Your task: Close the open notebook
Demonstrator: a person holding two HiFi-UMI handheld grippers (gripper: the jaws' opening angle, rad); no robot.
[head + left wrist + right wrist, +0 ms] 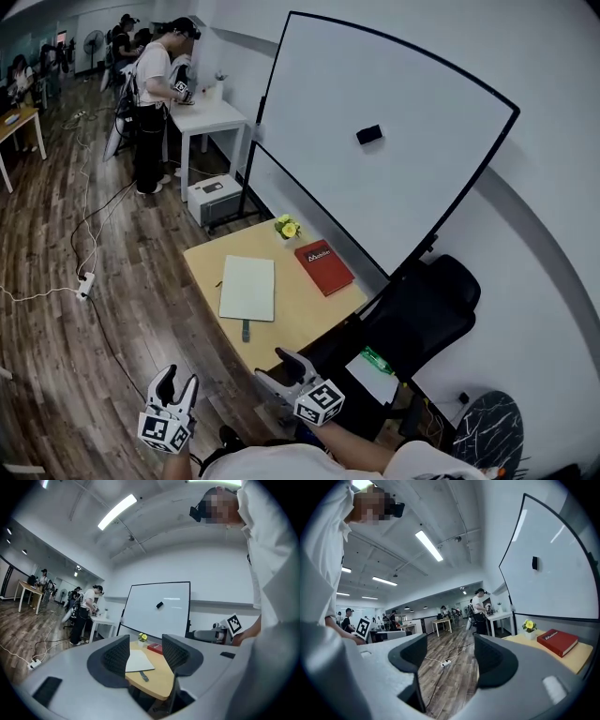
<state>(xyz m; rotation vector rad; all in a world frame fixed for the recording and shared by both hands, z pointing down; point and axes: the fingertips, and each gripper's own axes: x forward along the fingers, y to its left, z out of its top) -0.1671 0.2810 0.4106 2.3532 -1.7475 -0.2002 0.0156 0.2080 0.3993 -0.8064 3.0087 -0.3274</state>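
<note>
The notebook (247,288) lay flat on the small wooden table (305,314), toward the table's left side, showing a plain white face. From this height it read as one pale sheet, so whether a cover was folded back under it could not be told. A red book (324,266) lay at the table's far right, apart from the notebook. A little pot of yellow flowers (287,227) stood at the table's back edge, and a short dark pen-like thing (246,330) lay just in front of the notebook, near the table's front edge. Both tools hung low and well short of the table. The left gripper (178,377) had its jaws spread wide with nothing between them and looked straight toward the notebook, while the right gripper (274,366) was equally spread and empty, aimed off past the table's left side. By the look of it the notebook would be light and limp — thin pages that bend and slide on the smooth wood. The sensible hold would be the free long edge of the open leaf or cover, pinched shallowly and swung over, perhaps with the other tool steadying the spine side.
</note>
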